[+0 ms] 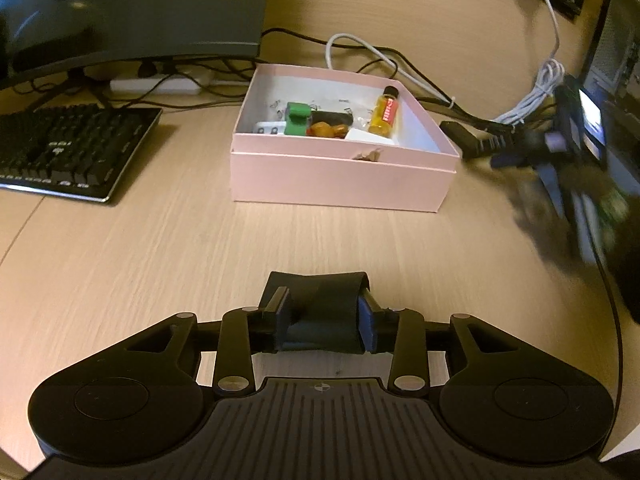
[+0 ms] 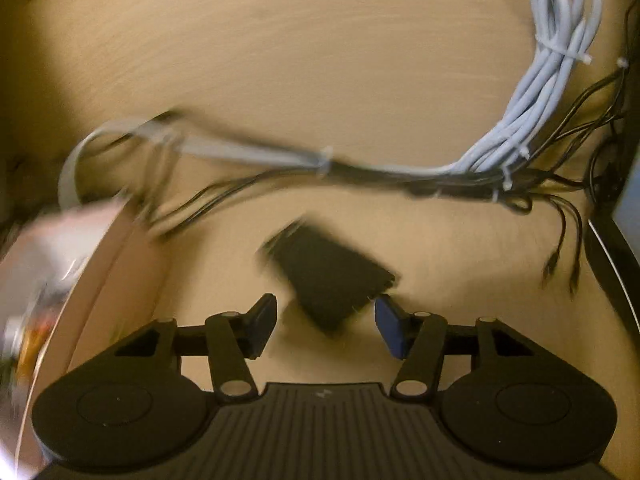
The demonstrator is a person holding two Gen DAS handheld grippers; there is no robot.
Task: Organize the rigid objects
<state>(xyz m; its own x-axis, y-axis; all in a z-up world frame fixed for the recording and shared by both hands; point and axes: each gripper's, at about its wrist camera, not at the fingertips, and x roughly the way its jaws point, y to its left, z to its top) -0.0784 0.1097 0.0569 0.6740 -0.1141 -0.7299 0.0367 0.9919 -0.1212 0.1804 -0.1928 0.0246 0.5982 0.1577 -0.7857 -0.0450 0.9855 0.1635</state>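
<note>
The left gripper (image 1: 325,322) pinches a dark pouch (image 1: 320,312) near the pink box (image 1: 340,176). The right gripper (image 2: 326,326) hangs spread, a black block (image 2: 328,276) just beyond its fingertips on the wooden desk (image 2: 280,60).

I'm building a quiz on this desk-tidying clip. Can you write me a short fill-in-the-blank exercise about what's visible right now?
1. The left gripper is shut on a dark ____ object.
2. The yellow bottle lies inside the ____ box.
3. The right gripper is ____, above a flat black object on the desk.
4. Left of the box sits a black ____.

Missing words: black; pink; open; keyboard
</note>
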